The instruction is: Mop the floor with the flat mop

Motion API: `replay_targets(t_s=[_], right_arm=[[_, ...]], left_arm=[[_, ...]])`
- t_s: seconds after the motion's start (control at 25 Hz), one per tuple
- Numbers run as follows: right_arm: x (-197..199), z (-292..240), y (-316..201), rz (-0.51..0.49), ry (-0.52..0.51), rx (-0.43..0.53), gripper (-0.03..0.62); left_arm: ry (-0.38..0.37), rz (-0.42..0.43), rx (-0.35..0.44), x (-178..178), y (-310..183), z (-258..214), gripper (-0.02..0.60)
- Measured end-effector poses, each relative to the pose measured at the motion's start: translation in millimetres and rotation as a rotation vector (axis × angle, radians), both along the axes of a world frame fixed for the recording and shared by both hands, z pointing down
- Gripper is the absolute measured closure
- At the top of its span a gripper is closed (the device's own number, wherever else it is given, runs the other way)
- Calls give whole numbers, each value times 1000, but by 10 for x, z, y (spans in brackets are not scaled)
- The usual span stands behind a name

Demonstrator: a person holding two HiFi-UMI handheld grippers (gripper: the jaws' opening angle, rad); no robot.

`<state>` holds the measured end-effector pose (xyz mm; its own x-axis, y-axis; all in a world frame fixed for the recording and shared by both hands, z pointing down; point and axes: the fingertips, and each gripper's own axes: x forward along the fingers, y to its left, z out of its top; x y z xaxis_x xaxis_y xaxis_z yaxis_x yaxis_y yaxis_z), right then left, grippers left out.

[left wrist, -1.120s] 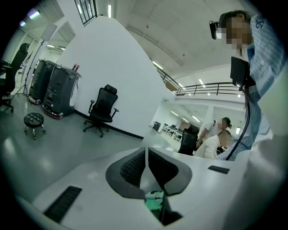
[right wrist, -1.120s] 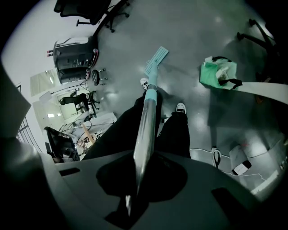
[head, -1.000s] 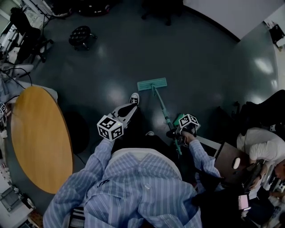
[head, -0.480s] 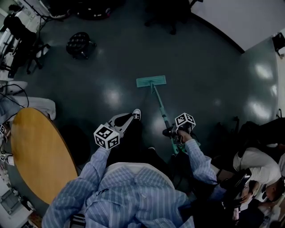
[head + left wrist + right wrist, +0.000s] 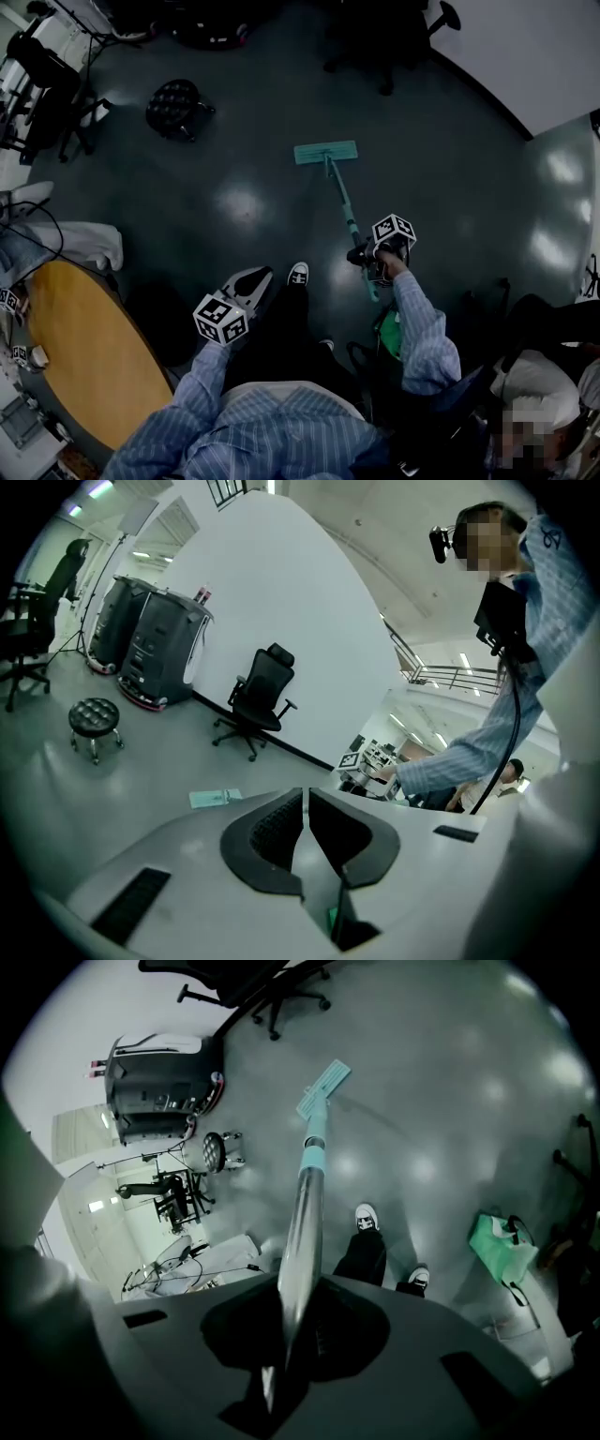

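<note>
The right hand-held gripper [image 5: 292, 1312] is clamped on the mop handle [image 5: 306, 1199], its two dark jaws pressed against the pole on either side. From that grip the handle runs forward and down to the floor [image 5: 234, 202], where the pale green flat mop head [image 5: 325, 152] lies flat, well ahead of the right hand-held gripper [image 5: 364, 257]. A short end of the pole sticks out behind the grip, toward the person.

The left hand-held gripper [image 5: 305, 795] has its jaws closed together with nothing between them. It hangs off to the left of the right one [image 5: 253, 278], well apart from the handle, beside the person's white-toed shoe [image 5: 298, 274].

Ahead and to the left of the left hand-held gripper stands a small black stool [image 5: 175, 98]. Behind it on the left is a round wooden worktop [image 5: 89, 366]. A green bag [image 5: 497, 1239] sits on the floor just behind the right hand-held gripper. A black office chair [image 5: 260, 701] stands near the white wall, beyond the mop head.
</note>
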<state>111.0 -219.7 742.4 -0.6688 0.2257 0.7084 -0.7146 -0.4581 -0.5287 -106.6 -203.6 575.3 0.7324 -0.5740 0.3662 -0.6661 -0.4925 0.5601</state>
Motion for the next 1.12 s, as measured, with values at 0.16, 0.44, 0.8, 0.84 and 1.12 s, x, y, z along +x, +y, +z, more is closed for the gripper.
replay_targets(t_s=[0.16, 0.44, 0.8, 0.84, 1.12], right_arm=[[-120, 87, -808, -14, 14, 21, 536], [-460, 292, -2099, 8, 18, 60, 536], [-707, 466, -3095, 26, 45, 100, 537], [-703, 475, -3159, 36, 45, 104, 537], [-591, 511, -2985, 40, 44, 100, 539]], left_arm=[[7, -56, -55, -143, -121, 136, 555], [1, -124, -126, -375, -254, 373, 556], [20, -192, -164, -537, -266, 579, 555], [19, -194, -169, -532, -250, 600, 556], [29, -177, -168, -361, -152, 581, 555]])
